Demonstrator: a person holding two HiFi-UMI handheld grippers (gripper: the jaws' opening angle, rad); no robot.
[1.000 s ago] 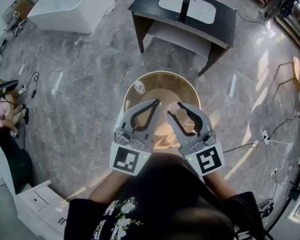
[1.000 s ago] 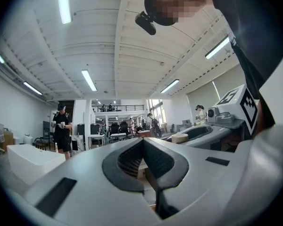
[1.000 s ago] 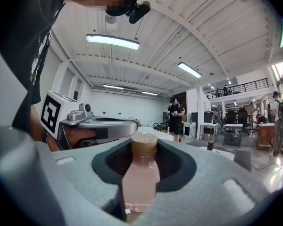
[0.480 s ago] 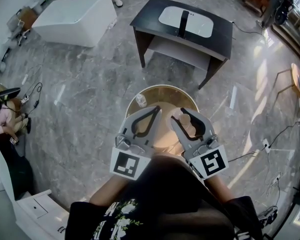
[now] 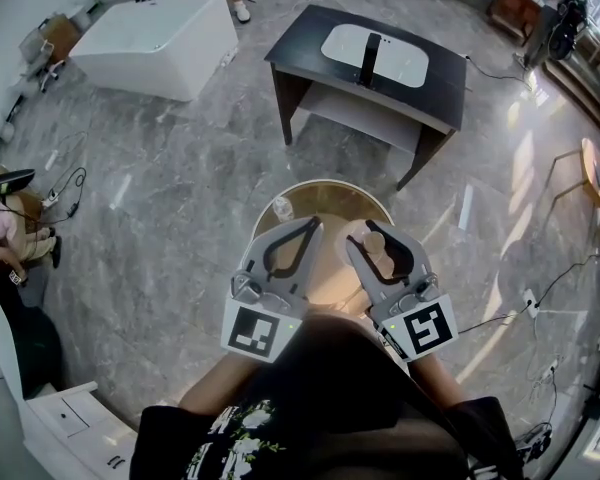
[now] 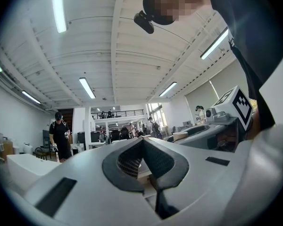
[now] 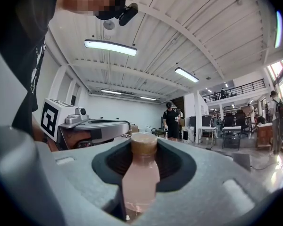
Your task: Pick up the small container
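Observation:
A small pinkish bottle (image 7: 140,178) with a brown cap stands upright between the jaws of my right gripper (image 7: 144,142), which is shut on it. In the head view this bottle (image 5: 374,249) shows inside the right gripper (image 5: 372,230), held above the near part of a round wooden table (image 5: 330,194). Beside it my left gripper (image 5: 313,224) is shut with nothing in it; in the left gripper view its jaws (image 6: 142,141) meet at the tips. A small clear container (image 5: 283,208) stands on the table's far left edge, just beyond the left gripper.
Past the round table stands a black table (image 5: 440,73) with a white basin (image 5: 375,53). A white bathtub (image 5: 150,33) is at the far left. A person (image 5: 0,233) and cables are on the grey floor at the left. Other people stand in the background of both gripper views.
The head view has tilted, so the round table sits lower in the picture. Both grippers keep nearly the same pose, and the right one still holds the bottle.

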